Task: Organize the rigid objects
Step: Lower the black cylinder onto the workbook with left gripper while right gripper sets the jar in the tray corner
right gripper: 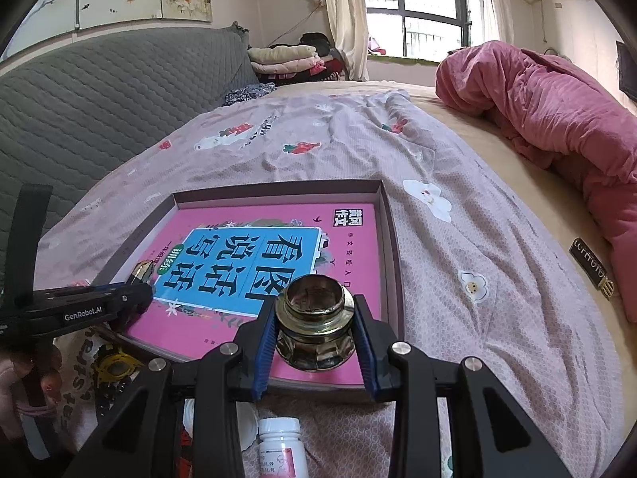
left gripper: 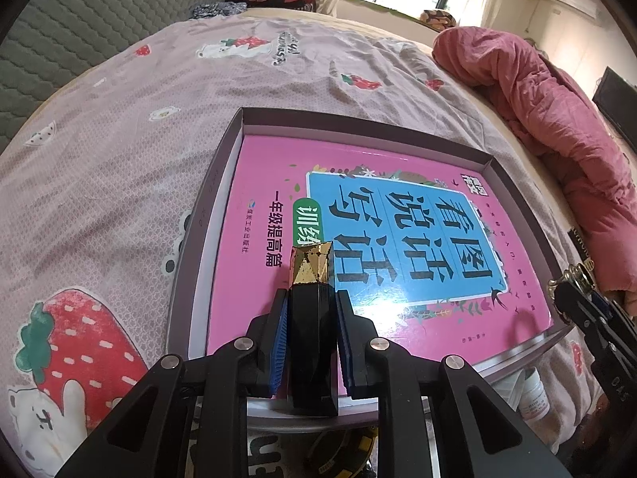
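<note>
My left gripper [left gripper: 311,310] is shut on a black faceted bottle with a gold cap [left gripper: 312,318], held over the near edge of a shallow grey box [left gripper: 207,199]. A pink book [left gripper: 278,183] lies flat in the box. My right gripper [right gripper: 316,318] is shut on a small round glass jar with a brass-coloured rim [right gripper: 315,326], held over the box's near right corner [right gripper: 392,239]. The left gripper [right gripper: 135,290] with the bottle's gold tip shows at the left of the right wrist view. The right gripper [left gripper: 585,302] shows at the right edge of the left wrist view.
The box sits on a bed with a strawberry-print sheet [left gripper: 119,139]. A white pill bottle [right gripper: 282,446] lies near the box's front edge. A yellow-and-black object [right gripper: 115,366] lies front left. A pink quilt [right gripper: 557,111] is bunched at the right; a grey headboard [right gripper: 99,99] stands left.
</note>
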{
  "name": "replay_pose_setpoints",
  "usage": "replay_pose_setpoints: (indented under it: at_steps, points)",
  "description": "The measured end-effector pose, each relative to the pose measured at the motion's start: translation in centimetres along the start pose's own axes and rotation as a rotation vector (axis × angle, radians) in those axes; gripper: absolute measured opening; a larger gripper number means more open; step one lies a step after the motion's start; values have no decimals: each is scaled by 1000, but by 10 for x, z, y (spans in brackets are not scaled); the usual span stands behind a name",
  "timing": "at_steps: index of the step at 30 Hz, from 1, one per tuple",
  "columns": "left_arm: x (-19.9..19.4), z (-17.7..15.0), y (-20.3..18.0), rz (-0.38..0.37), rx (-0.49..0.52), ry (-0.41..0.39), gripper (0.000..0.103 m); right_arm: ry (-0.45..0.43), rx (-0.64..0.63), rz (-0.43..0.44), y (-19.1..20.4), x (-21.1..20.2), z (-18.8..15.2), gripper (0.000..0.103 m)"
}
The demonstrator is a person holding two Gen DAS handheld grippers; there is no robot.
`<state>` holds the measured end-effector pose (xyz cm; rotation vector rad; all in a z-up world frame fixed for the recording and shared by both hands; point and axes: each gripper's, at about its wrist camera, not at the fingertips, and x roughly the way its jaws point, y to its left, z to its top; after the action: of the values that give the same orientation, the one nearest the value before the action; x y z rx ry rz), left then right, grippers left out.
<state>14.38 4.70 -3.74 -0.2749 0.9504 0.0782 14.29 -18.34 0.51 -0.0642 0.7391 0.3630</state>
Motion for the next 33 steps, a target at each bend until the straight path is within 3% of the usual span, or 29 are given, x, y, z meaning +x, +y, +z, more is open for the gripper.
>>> replay_pose_setpoints:
  at_steps: [6,33]
  points:
    - [0,-1,0,9,-1,2,22,24,27,21,-3,6,-4,36]
    - [-3,-2,1,15,-3,7,23,98,-18,-59,-4,16,-11,36]
